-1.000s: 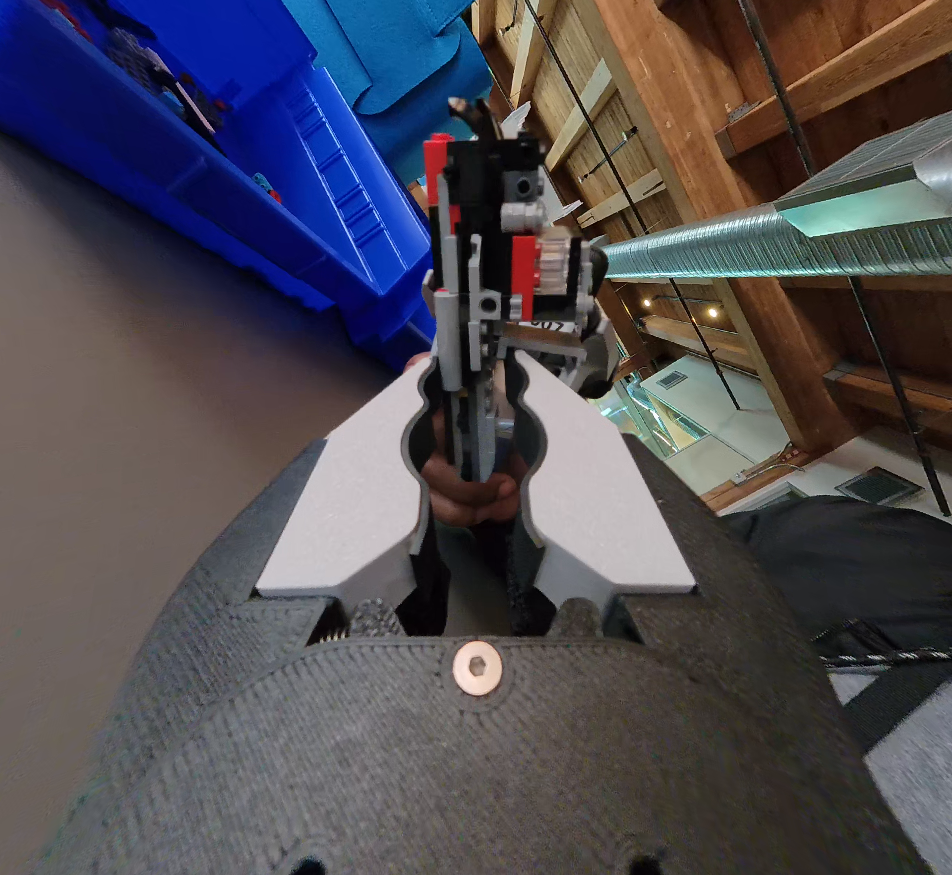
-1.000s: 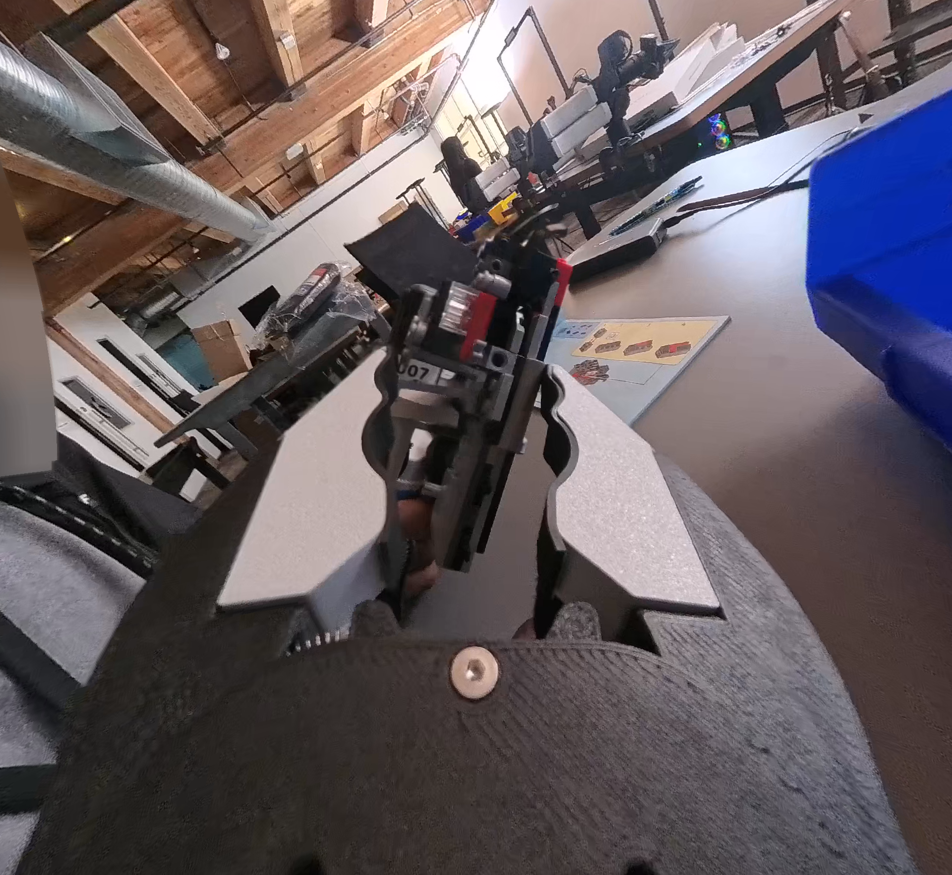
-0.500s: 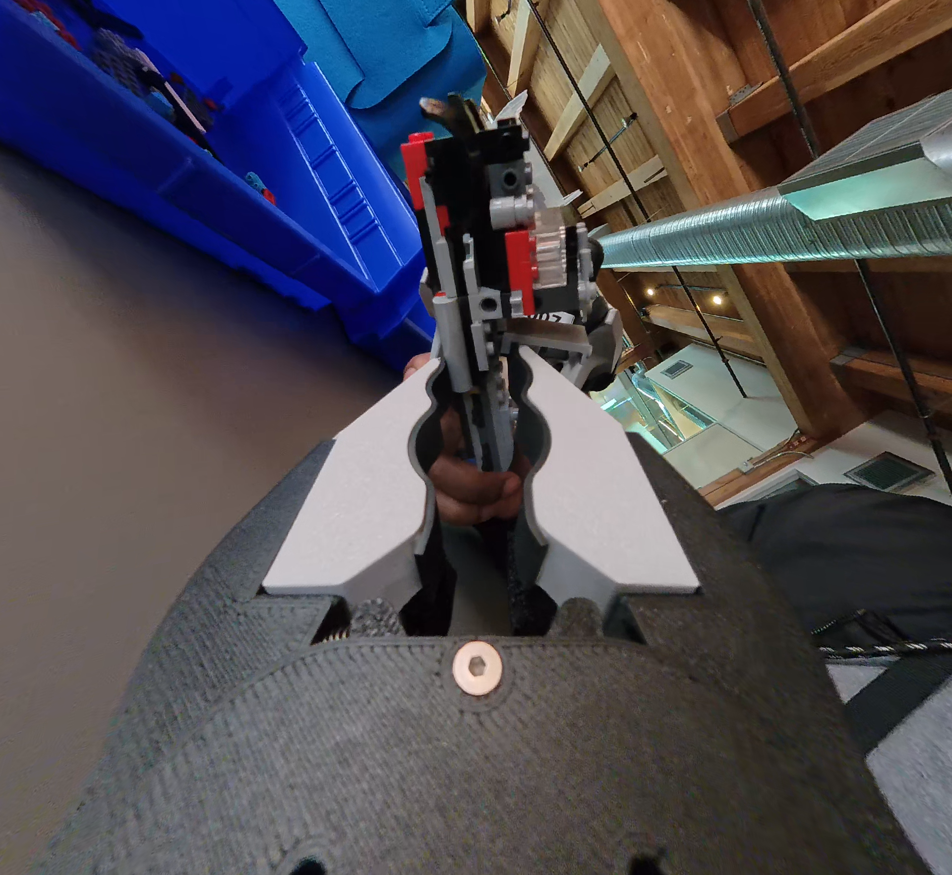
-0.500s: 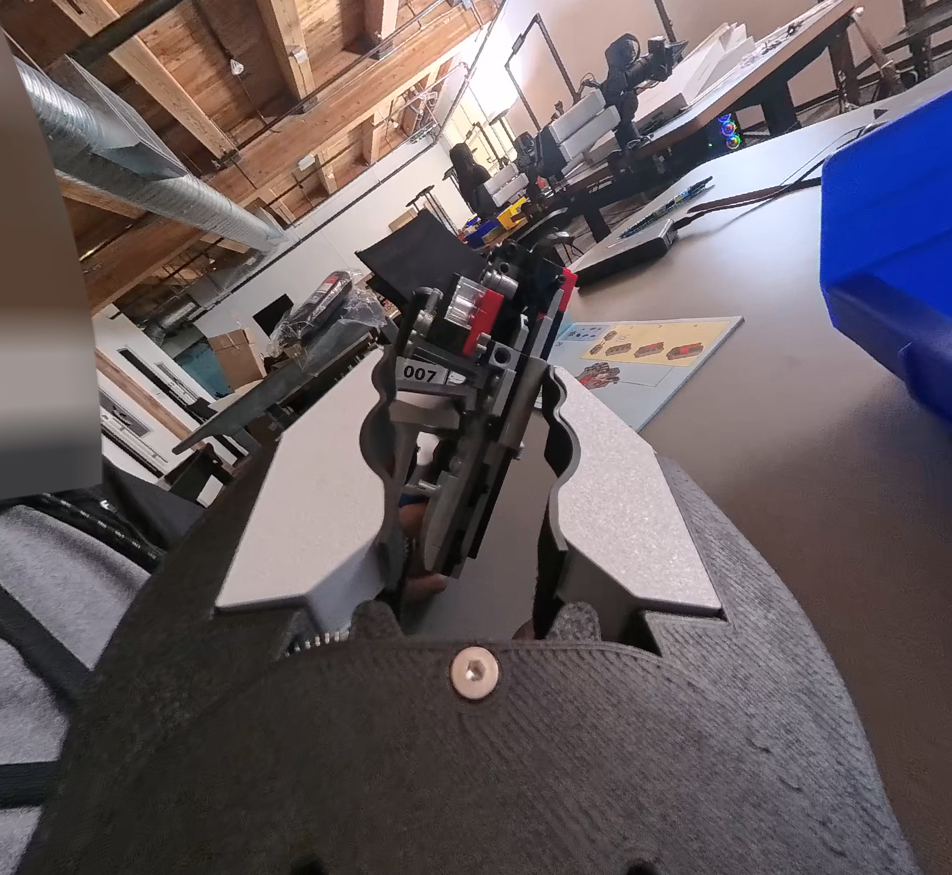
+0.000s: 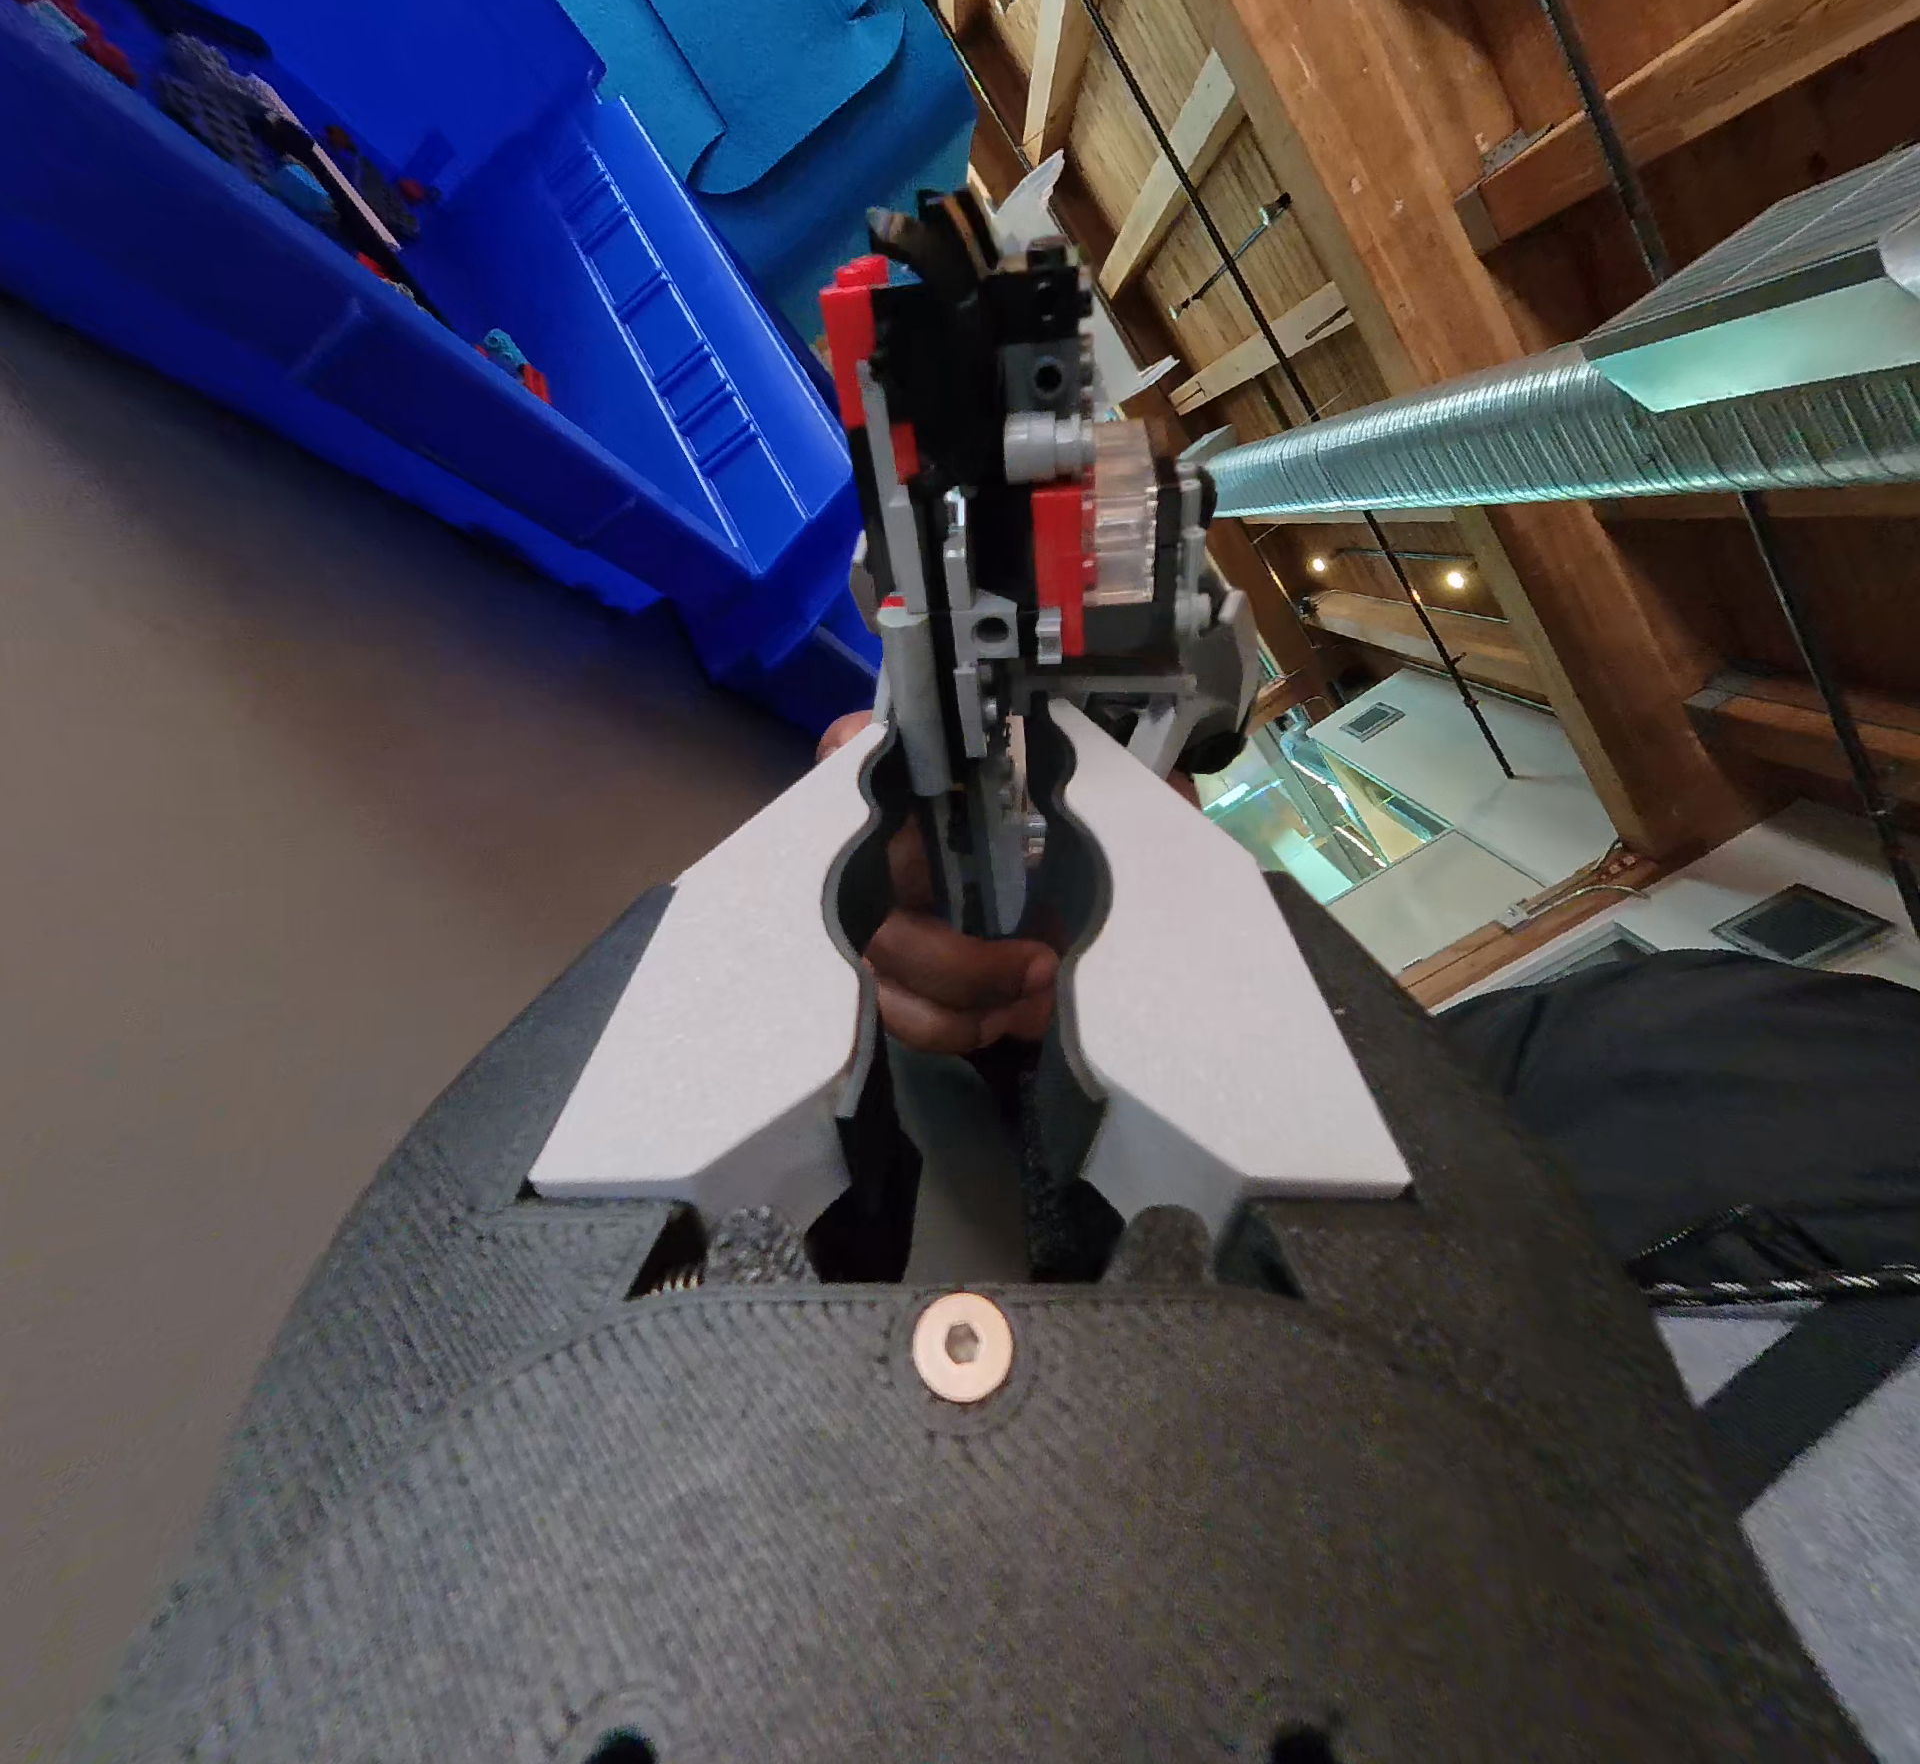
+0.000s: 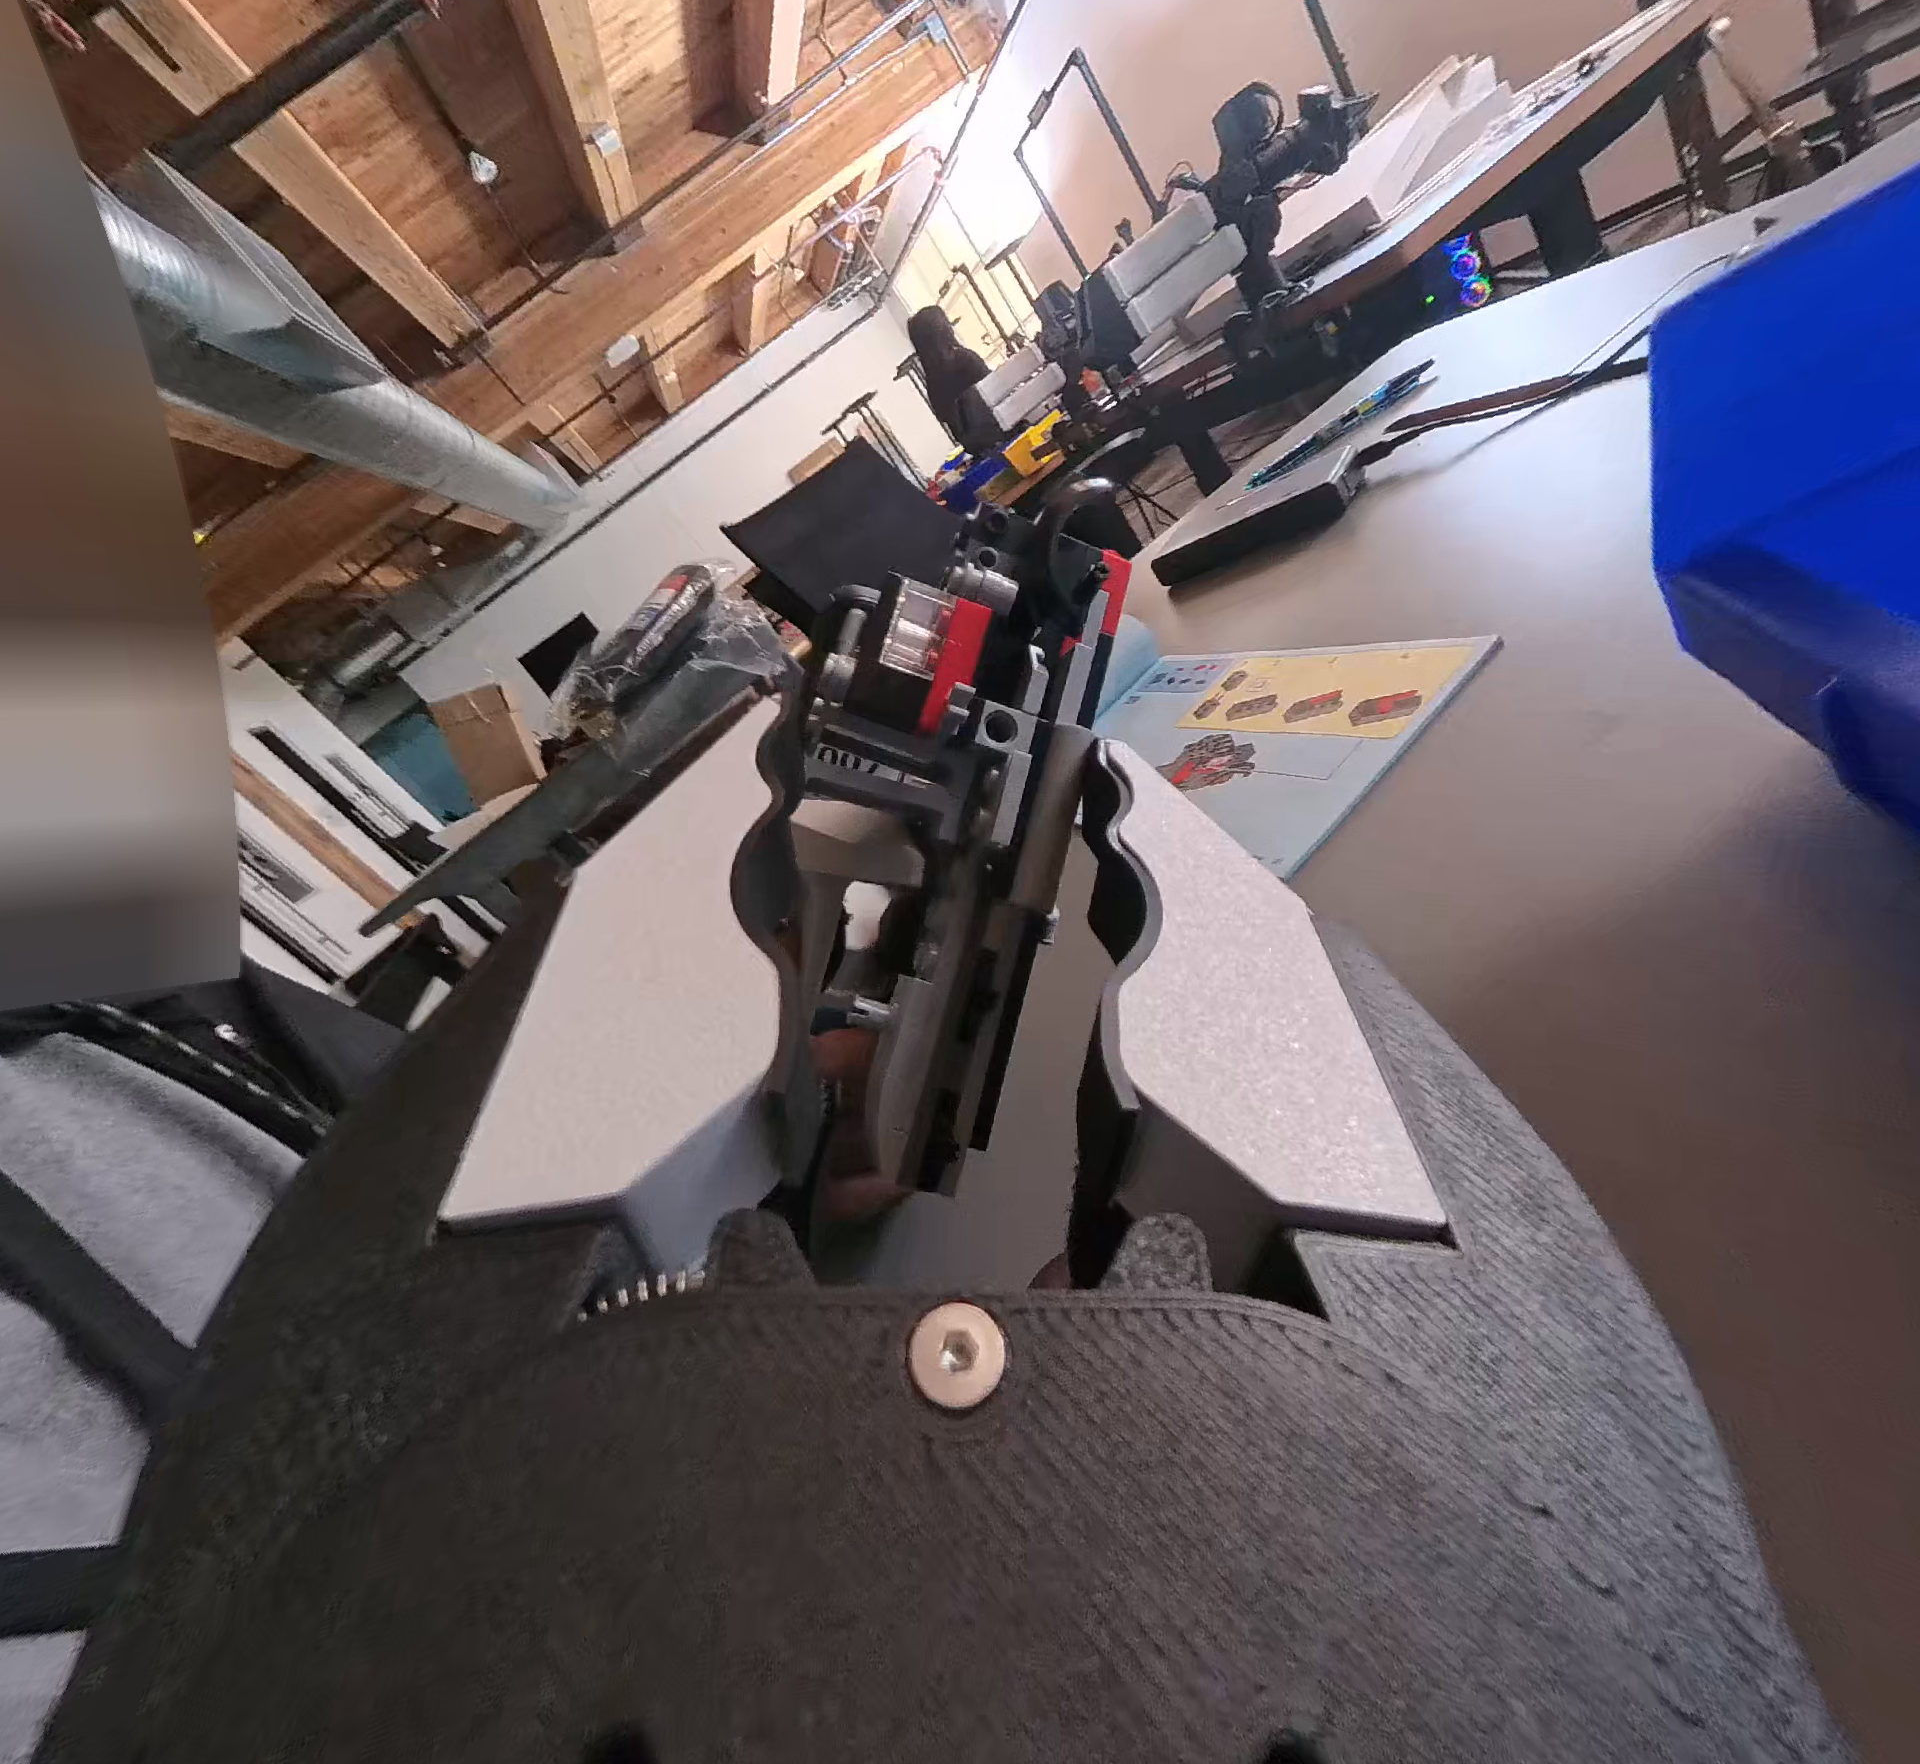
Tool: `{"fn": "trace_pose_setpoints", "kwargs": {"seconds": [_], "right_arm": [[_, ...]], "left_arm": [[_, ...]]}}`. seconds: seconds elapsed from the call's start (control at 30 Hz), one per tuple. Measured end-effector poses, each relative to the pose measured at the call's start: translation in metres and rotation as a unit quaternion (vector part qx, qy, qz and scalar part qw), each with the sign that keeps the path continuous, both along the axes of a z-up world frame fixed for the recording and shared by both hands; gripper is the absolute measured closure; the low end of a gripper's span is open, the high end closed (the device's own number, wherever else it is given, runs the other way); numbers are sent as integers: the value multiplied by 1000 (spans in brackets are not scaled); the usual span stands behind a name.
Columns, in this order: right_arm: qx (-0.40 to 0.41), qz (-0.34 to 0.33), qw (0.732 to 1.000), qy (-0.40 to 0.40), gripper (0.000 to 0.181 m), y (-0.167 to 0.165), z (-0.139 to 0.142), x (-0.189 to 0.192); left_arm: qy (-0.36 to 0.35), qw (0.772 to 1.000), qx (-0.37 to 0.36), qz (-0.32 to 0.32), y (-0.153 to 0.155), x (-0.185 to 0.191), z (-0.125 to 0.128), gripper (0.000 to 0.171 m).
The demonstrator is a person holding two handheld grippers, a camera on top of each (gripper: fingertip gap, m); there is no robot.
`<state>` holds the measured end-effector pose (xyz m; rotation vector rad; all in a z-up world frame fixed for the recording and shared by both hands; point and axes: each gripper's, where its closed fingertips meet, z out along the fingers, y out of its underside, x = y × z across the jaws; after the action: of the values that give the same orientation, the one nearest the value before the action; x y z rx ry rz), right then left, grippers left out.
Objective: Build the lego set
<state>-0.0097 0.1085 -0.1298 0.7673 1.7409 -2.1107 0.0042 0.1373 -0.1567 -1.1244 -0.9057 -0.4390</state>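
Both grippers, left (image 5: 966,758) and right (image 6: 935,779), pinch one red, black and grey lego model (image 5: 987,551), held above the table (image 5: 260,831).

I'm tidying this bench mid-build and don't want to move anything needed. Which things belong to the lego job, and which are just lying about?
Job:
- lego model, shut in both the left gripper and the right gripper
- blue parts bin
- instruction booklet

Lying about:
- dark flat box
- cable

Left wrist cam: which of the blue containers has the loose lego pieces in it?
The dark blue plastic bin at upper left; loose pieces lie inside it. The lighter blue felt bag behind it shows no contents.
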Motion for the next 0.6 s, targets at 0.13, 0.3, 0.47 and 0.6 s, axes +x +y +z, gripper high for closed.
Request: {"fn": "trace_pose_setpoints", "kwargs": {"seconds": [0.13,0.3,0.47,0.6], "right_arm": [[1,1,1000,0,126,-1,0,0],[-8,8,1000,-12,125,-2,1,0],[-15,21,1000,-12,113,-1,5,4],[-11,27,1000,-4,108,-2,6,7]], "left_arm": [[-2,1000,3,1,-1,0,0,148],[-10,1000,16,-7,-1,0,1,148],[-20,999,32,-11,-3,0,2,148],[-20,999,34,-11,-3,0,3,148]]}}
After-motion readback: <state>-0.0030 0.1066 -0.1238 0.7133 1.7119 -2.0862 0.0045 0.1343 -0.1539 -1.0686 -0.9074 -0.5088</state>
